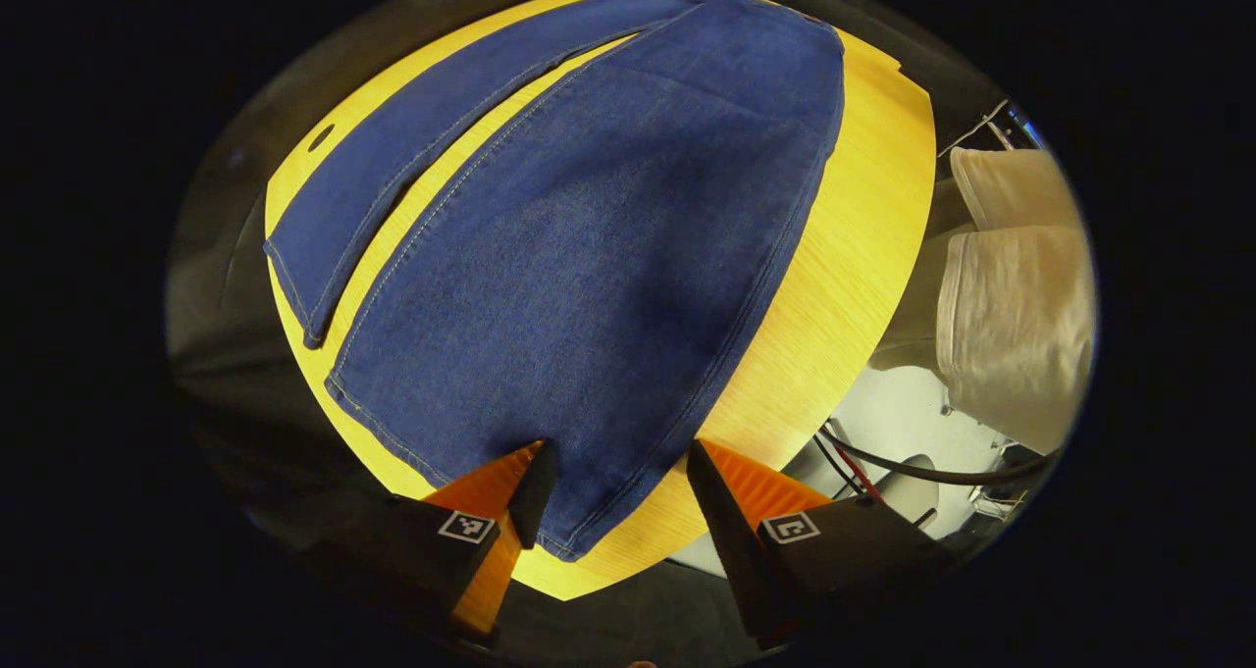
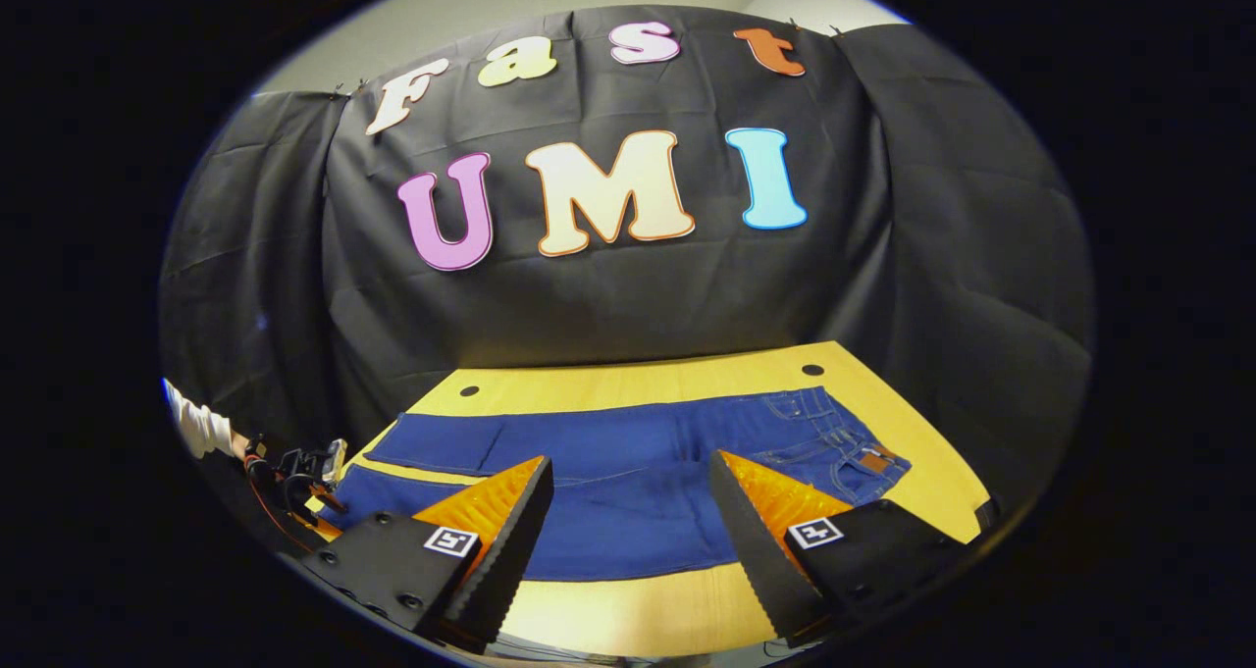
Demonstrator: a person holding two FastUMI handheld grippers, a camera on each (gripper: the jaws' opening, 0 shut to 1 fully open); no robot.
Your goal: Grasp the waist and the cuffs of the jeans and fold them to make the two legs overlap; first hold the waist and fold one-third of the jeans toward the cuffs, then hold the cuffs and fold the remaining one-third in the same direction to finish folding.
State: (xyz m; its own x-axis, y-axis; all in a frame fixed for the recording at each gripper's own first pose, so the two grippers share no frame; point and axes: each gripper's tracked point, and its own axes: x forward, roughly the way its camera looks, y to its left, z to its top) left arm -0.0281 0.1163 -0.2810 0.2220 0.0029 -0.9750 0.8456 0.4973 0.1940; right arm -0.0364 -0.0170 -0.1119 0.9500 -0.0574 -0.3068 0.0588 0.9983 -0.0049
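Jeans (image 1: 589, 256) lie flat on the yellow table (image 1: 844, 295), legs apart — not yet overlapped. Your left gripper (image 1: 613, 491) straddles the near cuff, fingers wide; your right gripper (image 2: 633, 511) hovers wide toward the waist (image 2: 844, 442).

One pair of jeans (image 2: 628, 482), one table (image 2: 638, 609), two tools.

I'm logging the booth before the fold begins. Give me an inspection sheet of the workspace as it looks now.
Surface: yellow wooden table, two small holes near its far edge.
Job's things: blue jeans flat, legs apart, not yet folded.
Clutter: nothing seen.
Grippers: left gripper open over a cuff; right gripper open, above the near edge.
Cables: black and red cables beyond the table.
Surroundings: black cloth wall; a white sleeve.
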